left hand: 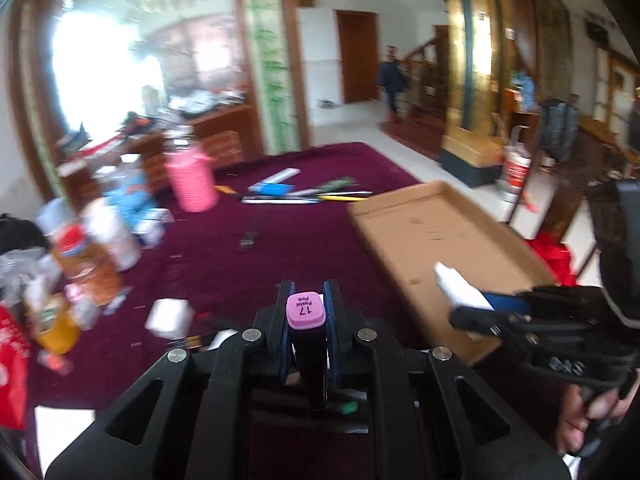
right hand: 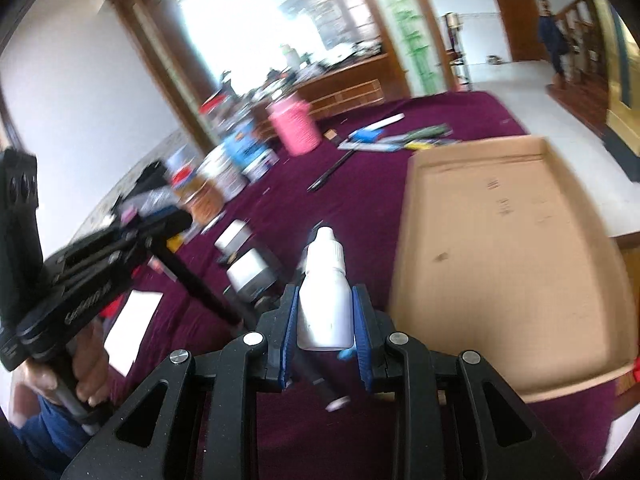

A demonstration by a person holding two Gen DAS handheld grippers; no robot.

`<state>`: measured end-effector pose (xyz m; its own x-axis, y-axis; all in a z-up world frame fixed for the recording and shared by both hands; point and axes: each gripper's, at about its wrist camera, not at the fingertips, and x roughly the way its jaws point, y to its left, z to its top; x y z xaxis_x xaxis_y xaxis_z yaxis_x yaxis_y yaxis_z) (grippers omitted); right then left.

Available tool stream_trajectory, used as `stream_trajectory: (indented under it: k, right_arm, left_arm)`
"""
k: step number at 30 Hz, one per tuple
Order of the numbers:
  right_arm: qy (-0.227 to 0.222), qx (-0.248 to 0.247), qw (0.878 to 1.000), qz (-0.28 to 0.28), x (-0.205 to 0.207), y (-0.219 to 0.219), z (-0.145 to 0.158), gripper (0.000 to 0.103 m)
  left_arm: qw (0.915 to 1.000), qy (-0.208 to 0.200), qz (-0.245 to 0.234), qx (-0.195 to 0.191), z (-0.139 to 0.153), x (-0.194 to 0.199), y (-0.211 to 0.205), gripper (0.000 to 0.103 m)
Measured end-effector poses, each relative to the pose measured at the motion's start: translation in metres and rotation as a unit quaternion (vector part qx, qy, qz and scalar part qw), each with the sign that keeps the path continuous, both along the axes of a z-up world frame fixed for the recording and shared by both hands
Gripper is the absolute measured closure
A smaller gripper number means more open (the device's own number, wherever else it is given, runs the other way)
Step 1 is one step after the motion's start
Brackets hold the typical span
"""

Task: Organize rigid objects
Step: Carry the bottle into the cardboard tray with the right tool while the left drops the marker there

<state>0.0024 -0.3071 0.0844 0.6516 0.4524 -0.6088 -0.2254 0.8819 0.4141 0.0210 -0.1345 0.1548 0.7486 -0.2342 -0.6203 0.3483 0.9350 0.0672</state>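
The left gripper (left hand: 306, 312) has its fingers (left hand: 282, 312) clamped on a black marker (left hand: 305, 311) with a pink cap, raised above the maroon bench (left hand: 248, 264); the right gripper (right hand: 326, 320) has its fingers (right hand: 362, 320) pressed on a white bottle (right hand: 325, 300), nozzle forward; both are just left of the cardboard tray (right hand: 504, 240); a pink jar (left hand: 191, 182) stands farther back.

- Pink cap (left hand: 304, 311) of the black marker between my left gripper's (left hand: 306, 308) pads: "17" and "Pastel Pink".
- Cardboard tray (right hand: 500, 248): dark printed marks, too blurred for me to read.
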Motion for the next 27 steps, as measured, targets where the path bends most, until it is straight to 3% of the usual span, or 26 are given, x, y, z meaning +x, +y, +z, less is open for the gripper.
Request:
stream_trajectory:
  k: [6,14,21,27]
  right_arm:
    - [0.001,-0.003,0.998,-0.056,0.035,-0.049,0.016,0.080]
    - [0.083,-0.012,0.992,-0.090,0.105,-0.091,-0.014,0.080]
    - [0.155,-0.017,0.984,-0.086,0.140,-0.102,-0.057,0.080]
    - [0.155,-0.056,0.982,-0.089,0.149,-0.095,-0.065,0.080]
  left_arm:
    - [0.9972,0.048,-0.052,-0.024,0.002,0.034,-0.063,0.091]
    - [0.9921,0.096,-0.074,-0.031,-0.012,0.093,-0.132,0.091]
    - [0.9887,0.140,-0.050,-0.016,-0.047,0.120,-0.143,0.092]
    - [0.9884,0.142,-0.053,0.013,-0.053,0.112,-0.123,0.092]
